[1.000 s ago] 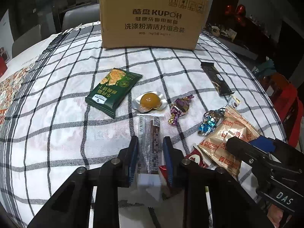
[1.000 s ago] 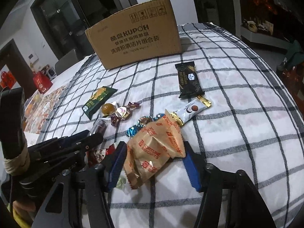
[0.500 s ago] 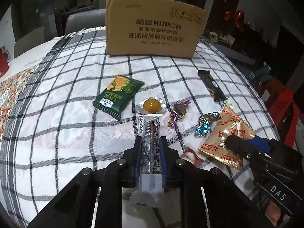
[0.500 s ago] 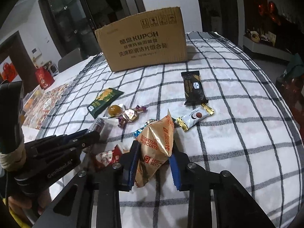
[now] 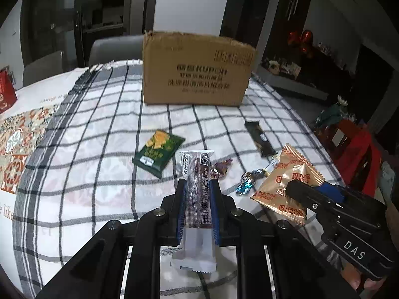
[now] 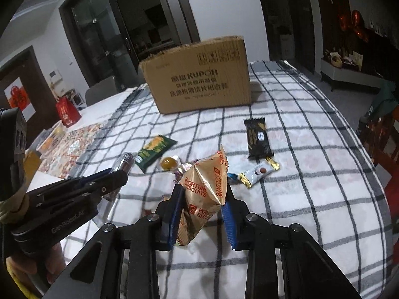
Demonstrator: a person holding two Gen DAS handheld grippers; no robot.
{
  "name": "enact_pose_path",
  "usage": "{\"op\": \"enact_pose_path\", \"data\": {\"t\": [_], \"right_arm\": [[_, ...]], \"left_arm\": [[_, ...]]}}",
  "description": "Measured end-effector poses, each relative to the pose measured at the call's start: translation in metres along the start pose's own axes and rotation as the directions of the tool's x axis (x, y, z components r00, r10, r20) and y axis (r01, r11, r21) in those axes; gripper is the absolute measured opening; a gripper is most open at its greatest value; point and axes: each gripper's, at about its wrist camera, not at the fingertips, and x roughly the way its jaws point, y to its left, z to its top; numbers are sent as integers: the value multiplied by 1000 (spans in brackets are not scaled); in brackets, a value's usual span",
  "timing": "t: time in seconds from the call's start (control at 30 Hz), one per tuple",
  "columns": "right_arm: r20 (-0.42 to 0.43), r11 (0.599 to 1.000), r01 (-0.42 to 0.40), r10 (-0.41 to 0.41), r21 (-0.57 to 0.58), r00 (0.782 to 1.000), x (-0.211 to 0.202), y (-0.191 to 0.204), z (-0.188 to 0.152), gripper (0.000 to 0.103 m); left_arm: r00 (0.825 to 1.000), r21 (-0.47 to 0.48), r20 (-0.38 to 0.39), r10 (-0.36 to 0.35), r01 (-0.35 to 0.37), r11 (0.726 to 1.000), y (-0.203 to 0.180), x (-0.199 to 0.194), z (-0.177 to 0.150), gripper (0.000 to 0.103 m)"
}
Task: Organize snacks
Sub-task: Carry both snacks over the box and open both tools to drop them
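Note:
My left gripper (image 5: 198, 186) is shut on a dark brown snack bar (image 5: 197, 189) and holds it above the checked tablecloth (image 5: 99, 149). My right gripper (image 6: 200, 194) is shut on a gold fortune biscuit packet (image 6: 204, 189), lifted off the cloth; the packet also shows in the left wrist view (image 5: 286, 184). A cardboard box (image 5: 197, 69) stands at the back of the table, also in the right wrist view (image 6: 199, 74). On the cloth lie a green cracker packet (image 5: 158, 153), a black bar (image 6: 256, 138), a white and gold candy (image 6: 259, 173) and a yellow jelly cup (image 6: 167, 163).
Foil-wrapped candies lie near the middle, one purple (image 5: 220, 169) and one blue (image 5: 247, 185). A patterned mat (image 5: 15, 139) covers the table's left side. Grey chairs (image 5: 112, 49) stand behind the table. A red chair (image 5: 359, 149) is at the right edge.
Both grippers closed on their snacks and rose off the cloth. The left now holds the brown bar up; the right lifted the biscuit packet upright.

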Motion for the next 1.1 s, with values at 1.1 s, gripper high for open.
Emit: {"op": "enact_pose_path", "data": {"t": [1.1], "right_arm": [[227,995,-93,100,-43,969,-47,17,113,32]], "left_arm": [[968,81,248,-30,10,997,-14,-71,114,19]]}}
